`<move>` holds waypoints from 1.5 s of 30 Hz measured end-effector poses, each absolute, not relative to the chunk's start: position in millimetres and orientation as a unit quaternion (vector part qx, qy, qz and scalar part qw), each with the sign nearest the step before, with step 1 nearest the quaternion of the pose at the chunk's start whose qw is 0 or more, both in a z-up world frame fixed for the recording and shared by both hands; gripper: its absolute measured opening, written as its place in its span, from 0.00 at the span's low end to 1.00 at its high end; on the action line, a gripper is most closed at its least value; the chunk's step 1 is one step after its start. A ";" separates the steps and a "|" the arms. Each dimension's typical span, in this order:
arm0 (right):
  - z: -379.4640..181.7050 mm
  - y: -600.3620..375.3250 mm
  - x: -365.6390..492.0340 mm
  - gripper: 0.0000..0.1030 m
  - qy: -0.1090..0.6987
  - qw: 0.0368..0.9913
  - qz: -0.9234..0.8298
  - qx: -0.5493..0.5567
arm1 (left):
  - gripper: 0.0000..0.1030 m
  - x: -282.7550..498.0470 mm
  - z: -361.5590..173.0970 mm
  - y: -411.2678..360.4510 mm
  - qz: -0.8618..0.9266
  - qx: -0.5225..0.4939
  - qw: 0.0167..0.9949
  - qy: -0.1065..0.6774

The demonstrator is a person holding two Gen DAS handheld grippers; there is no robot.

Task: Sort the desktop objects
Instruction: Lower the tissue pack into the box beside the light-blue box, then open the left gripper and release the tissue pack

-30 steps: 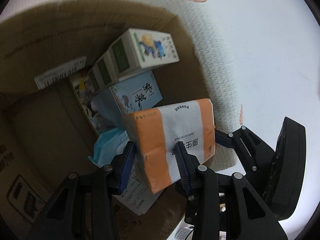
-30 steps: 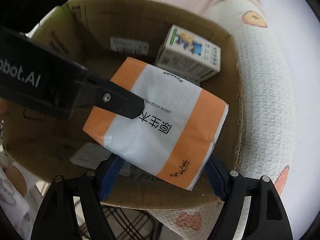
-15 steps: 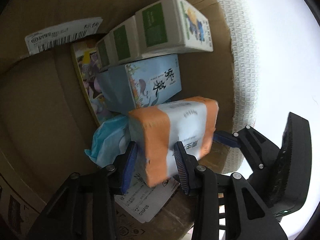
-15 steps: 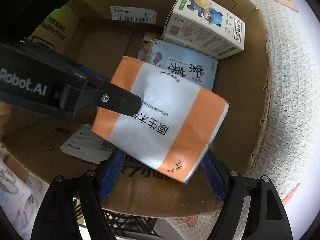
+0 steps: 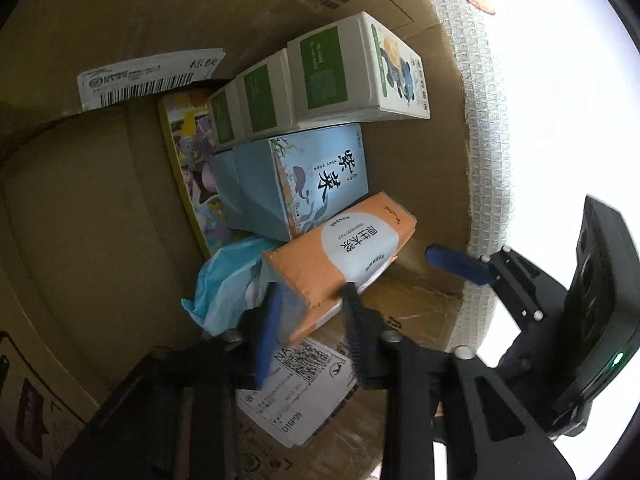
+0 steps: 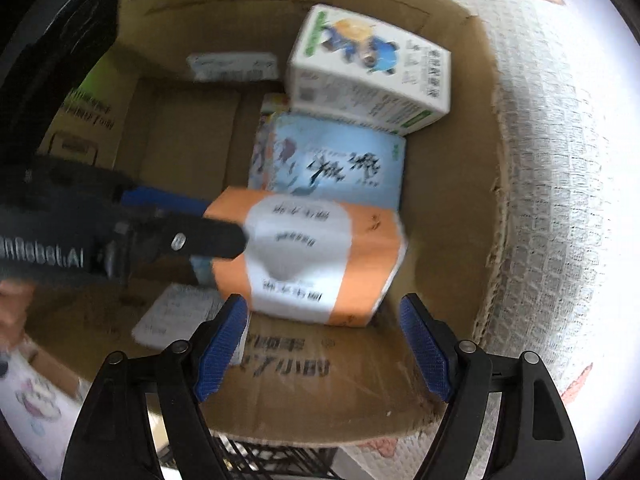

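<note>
An orange and white tissue pack (image 5: 344,256) lies low inside a cardboard box (image 5: 80,208). My left gripper (image 5: 312,328) is shut on the pack's near end and reaches down into the box. In the right wrist view the tissue pack (image 6: 320,256) shows above my right gripper (image 6: 324,340), which is open and empty over the box's near wall. The left gripper (image 6: 224,236) enters that view from the left. The right gripper's blue fingertip (image 5: 456,268) shows at the box's rim in the left wrist view.
In the box lie a pale blue box (image 5: 296,184), a white and green carton (image 5: 352,76), a colourful flat book (image 5: 188,168), a crumpled blue mask (image 5: 224,280) and a paper label (image 5: 304,396). A white waffle cloth (image 6: 560,160) lies around the box.
The left gripper has lowered the tissue pack deeper into the box, next to the pale blue box. The right gripper has let go of the pack and drawn back to the near wall.
</note>
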State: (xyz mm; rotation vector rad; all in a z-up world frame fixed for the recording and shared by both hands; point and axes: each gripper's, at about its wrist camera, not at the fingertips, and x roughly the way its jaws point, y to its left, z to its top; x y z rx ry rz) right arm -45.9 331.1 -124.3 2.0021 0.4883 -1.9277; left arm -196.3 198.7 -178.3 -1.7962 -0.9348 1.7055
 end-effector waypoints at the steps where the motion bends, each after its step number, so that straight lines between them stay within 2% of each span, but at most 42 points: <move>1: -124.2 333.5 -49.2 0.75 0.163 0.153 -0.680 0.698 | 0.29 -197.1 -179.6 198.5 0.624 -0.657 0.242 -0.346; 2: -124.0 335.6 -52.1 0.75 0.156 0.150 -0.684 0.697 | 0.29 -197.8 -181.4 198.4 0.622 -0.657 0.242 -0.352; 3: -123.4 338.7 -56.1 0.69 0.144 0.146 -0.690 0.694 | 0.29 -198.5 -182.7 198.6 0.620 -0.657 0.241 -0.354; 4: -123.5 341.1 -59.6 0.59 0.133 0.145 -0.693 0.694 | 0.28 -199.6 -184.0 198.7 0.620 -0.657 0.240 -0.356; 5: -124.1 343.0 -62.5 0.55 0.124 0.144 -0.694 0.695 | 0.28 -200.7 -185.4 198.8 0.618 -0.657 0.239 -0.359; 10: -133.8 347.3 -75.8 0.47 0.113 0.130 -0.693 0.700 | 0.28 -203.2 -191.4 199.0 0.619 -0.659 0.231 -0.359; 16: -142.8 345.3 -80.8 0.46 0.131 0.120 -0.685 0.706 | 0.28 -203.6 -207.1 194.0 0.610 -0.660 0.216 -0.381; 22: -150.5 334.8 -78.1 0.46 0.186 0.099 -0.682 0.701 | 0.29 -206.3 -213.9 191.3 0.612 -0.662 0.211 -0.377; 28: -144.5 333.9 -78.4 0.46 0.170 0.115 -0.688 0.696 | 0.34 -210.3 -224.9 188.0 0.608 -0.668 0.202 -0.379; 29: -142.3 334.1 -78.7 0.45 0.166 0.119 -0.690 0.695 | 0.35 -210.9 -224.8 188.5 0.610 -0.668 0.202 -0.376; 30: -138.1 334.2 -79.4 0.39 0.158 0.126 -0.693 0.692 | 0.35 -211.4 -224.6 189.0 0.614 -0.667 0.200 -0.371; 34: -130.1 330.4 -81.9 0.33 0.160 0.159 -0.703 0.674 | 0.39 -212.2 -228.3 185.5 0.608 -0.668 0.196 -0.381; 40: -163.1 333.4 -91.1 0.30 0.188 0.138 -0.674 0.701 | 0.39 -211.9 -235.6 178.4 0.589 -0.671 0.190 -0.409; 41: -164.6 333.3 -91.8 0.30 0.191 0.140 -0.674 0.700 | 0.38 -212.4 -235.5 178.0 0.589 -0.671 0.189 -0.409; 45: -174.2 338.0 -101.7 0.31 0.177 0.139 -0.666 0.711 | 0.22 -212.0 -232.4 174.5 0.586 -0.670 0.188 -0.415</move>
